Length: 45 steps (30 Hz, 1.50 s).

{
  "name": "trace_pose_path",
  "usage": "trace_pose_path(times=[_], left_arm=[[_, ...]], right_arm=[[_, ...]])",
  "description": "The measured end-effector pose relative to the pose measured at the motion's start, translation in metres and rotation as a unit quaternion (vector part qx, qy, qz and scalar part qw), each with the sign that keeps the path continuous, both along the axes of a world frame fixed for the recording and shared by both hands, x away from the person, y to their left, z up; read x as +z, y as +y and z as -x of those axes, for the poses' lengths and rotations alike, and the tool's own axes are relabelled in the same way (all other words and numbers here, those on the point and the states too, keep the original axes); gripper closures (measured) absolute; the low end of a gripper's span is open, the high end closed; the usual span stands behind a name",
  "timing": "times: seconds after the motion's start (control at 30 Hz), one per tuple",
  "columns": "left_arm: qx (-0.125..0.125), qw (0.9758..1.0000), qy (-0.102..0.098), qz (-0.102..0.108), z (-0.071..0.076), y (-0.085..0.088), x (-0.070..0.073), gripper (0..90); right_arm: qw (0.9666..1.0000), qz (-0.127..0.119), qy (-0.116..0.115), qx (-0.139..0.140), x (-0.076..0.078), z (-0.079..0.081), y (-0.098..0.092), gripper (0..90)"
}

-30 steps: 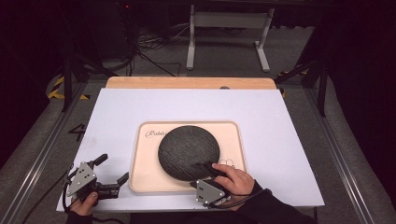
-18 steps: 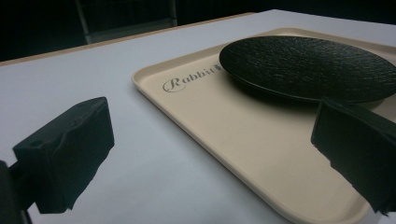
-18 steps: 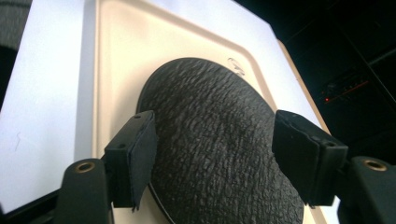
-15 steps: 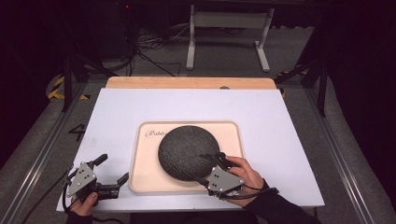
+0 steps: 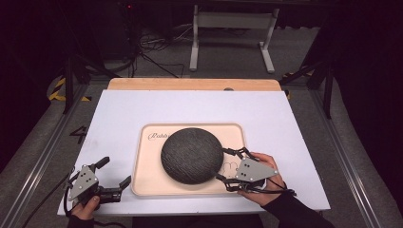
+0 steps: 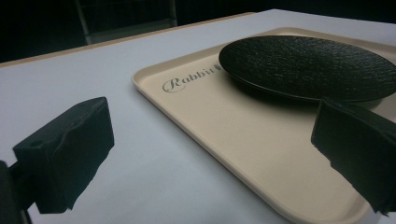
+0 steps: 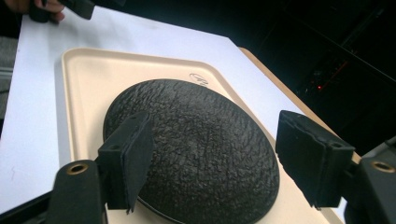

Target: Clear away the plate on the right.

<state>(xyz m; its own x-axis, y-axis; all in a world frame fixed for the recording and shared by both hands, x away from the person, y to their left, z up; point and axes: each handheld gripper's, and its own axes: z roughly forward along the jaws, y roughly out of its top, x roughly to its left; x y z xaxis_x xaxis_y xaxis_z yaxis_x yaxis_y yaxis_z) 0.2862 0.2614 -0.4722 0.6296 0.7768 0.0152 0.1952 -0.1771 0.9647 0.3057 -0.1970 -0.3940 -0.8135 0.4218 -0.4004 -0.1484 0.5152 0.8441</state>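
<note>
The dark textured plate sits on the beige tray; the right hand-held gripper gapes beside its right edge, the left hand-held gripper spread near-left on the table.

Black textured plate on beige tray, between the right gripper's wide-apart jaws.

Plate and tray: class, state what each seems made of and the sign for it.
Plate: probably glazed stoneware or ceramic, matt black; its surface is rough and pebbled with a faint sheen. Tray: likely moulded plastic, smooth cream, with rounded raised rim and printed lettering.
</note>
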Motion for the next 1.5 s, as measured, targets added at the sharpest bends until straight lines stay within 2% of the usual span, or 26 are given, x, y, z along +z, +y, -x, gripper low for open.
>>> trace_pose_path(times=[0.2, 0.47, 0.7, 0.83, 1.0, 1.13, 1.5], left_arm=[[0.0, 1.0, -0.001, 0.002, 0.0, 0.0, 0.0, 0.1], [0.0, 1.0, 0.001, 0.002, 0.0, 0.0, 0.0, 0.1], [0.0, 1.0, 0.004, 0.002, -0.001, 0.0, 0.0, 0.1], [-0.003, 1.0, 0.007, 0.0, -0.001, 0.0, 0.0, 0.1], [-0.004, 1.0, 0.007, 0.002, -0.001, 0.001, 0.0, 0.1], [-0.007, 0.9999, 0.008, 0.003, -0.002, 0.001, 0.0, 0.1], [-0.007, 0.9999, 0.007, 0.005, -0.002, 0.001, 0.0, 0.1]], right_arm=[[0.9993, -0.027, 0.019, -0.015, 0.0, -0.003, -0.015, 28.2], [0.997, -0.06, 0.031, -0.038, 0.003, -0.006, -0.036, 26.8], [0.9932, -0.085, 0.046, -0.066, 0.003, -0.011, -0.055, 21.6], [0.9913, -0.096, 0.044, -0.079, 0.001, -0.013, -0.065, 17.4], [0.9868, -0.125, 0.055, -0.087, -0.002, -0.016, -0.078, 16.8], [0.984, -0.135, 0.058, -0.101, -0.006, -0.018, -0.088, 16.0], [0.98, -0.147, 0.064, -0.119, -0.022, -0.022, -0.112, 15.4]])
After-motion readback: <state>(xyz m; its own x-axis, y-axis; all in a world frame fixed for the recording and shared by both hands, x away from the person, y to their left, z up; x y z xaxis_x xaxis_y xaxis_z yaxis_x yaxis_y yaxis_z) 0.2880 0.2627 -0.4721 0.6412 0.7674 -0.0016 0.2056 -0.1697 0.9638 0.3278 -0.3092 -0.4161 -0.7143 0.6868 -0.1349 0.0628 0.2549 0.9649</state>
